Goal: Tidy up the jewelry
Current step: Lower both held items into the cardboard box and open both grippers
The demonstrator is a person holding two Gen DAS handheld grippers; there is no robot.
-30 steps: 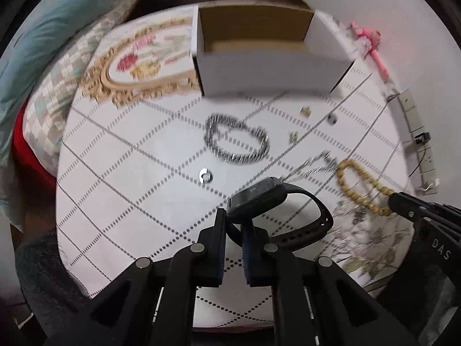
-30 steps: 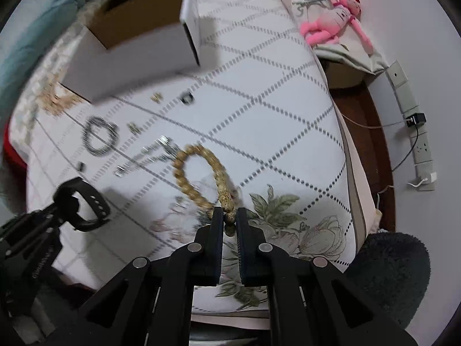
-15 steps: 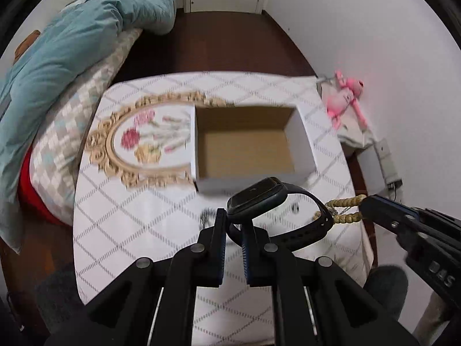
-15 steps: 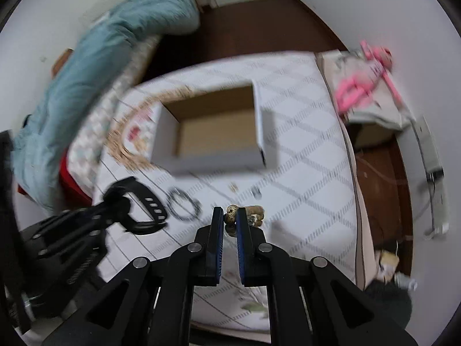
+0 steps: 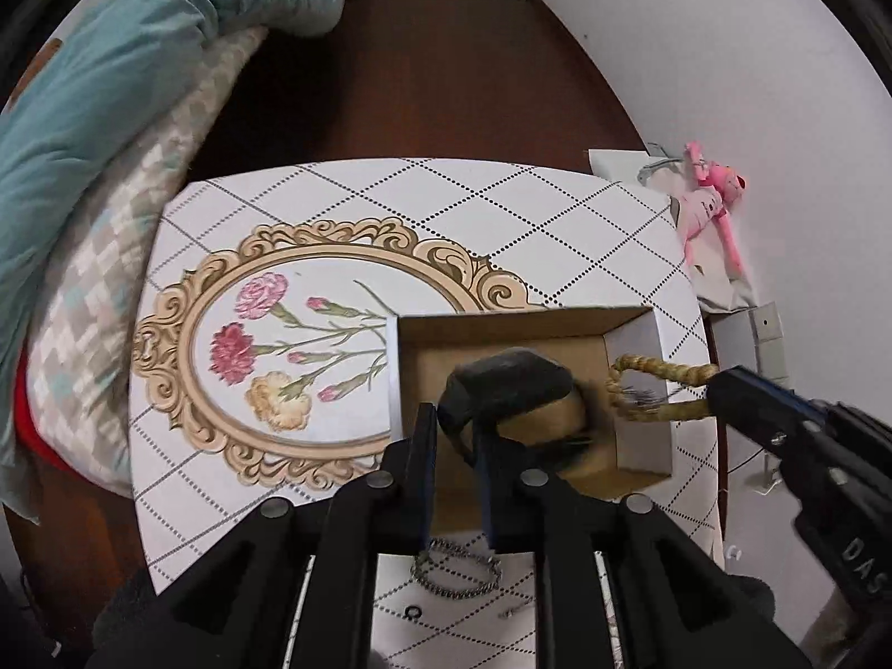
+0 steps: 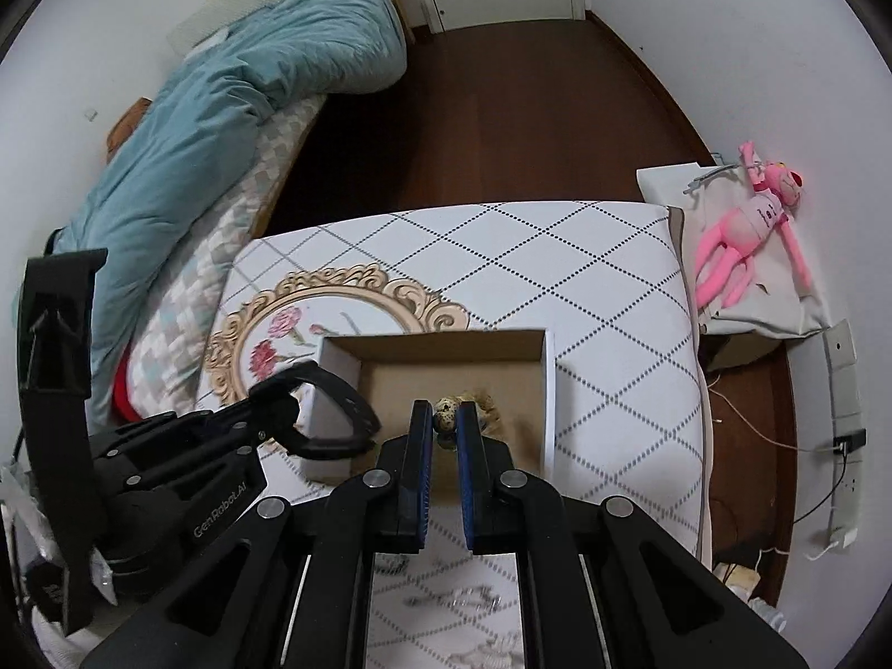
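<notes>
Black rubber-strapped smartwatch (image 5: 510, 384), face tilted up, hangs over the open cardboard box (image 5: 502, 329) in the left claw (image 5: 454, 435), jaws just parting around its strap, while the right claw (image 6: 444, 423) clamps the tan wooden bead bracelet (image 5: 658, 390).

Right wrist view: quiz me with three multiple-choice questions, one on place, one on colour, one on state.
1. The cardboard box stands: A on the floor; B on the patterned table; C on the bed.
2. The soft toy is: A green; B pink; C blue.
3. The right gripper is: A open, empty; B out of view; C shut on the bead bracelet.
Key: B, its pattern surrounds the box; B, plainly pink; C, a bead is pinched between its fingers.
</notes>
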